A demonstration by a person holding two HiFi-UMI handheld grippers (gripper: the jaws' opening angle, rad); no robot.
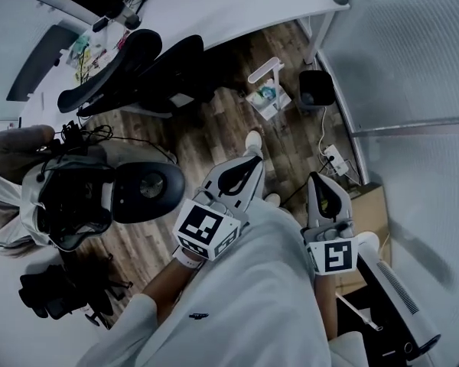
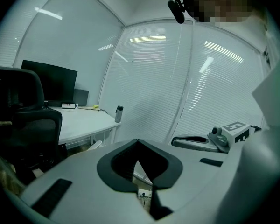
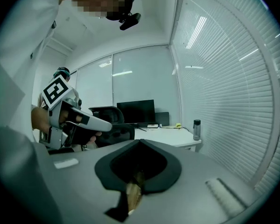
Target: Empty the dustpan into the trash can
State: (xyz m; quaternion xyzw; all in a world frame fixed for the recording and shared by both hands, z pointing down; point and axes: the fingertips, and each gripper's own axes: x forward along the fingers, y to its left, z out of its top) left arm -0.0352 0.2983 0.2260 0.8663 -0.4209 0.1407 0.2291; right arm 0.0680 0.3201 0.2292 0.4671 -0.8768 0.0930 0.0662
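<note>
I read the left gripper (image 1: 252,161) and right gripper (image 1: 320,180), both smooth grey shells, as having jaws pressed together with nothing pinched. The white plastic dustpan (image 1: 269,92), angular with an upright handle and greenish scraps inside, sits far ahead of me on the brown wood-plank floor (image 1: 214,128). A rounded black trash can (image 1: 316,89) stands just to its right.

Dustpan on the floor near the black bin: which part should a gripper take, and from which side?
Probably the handle of the dustpan: it stands up clear, while the rest lies flat on the floor with litter in it. Come down from above, on the side away from the trash can beside it.
</note>
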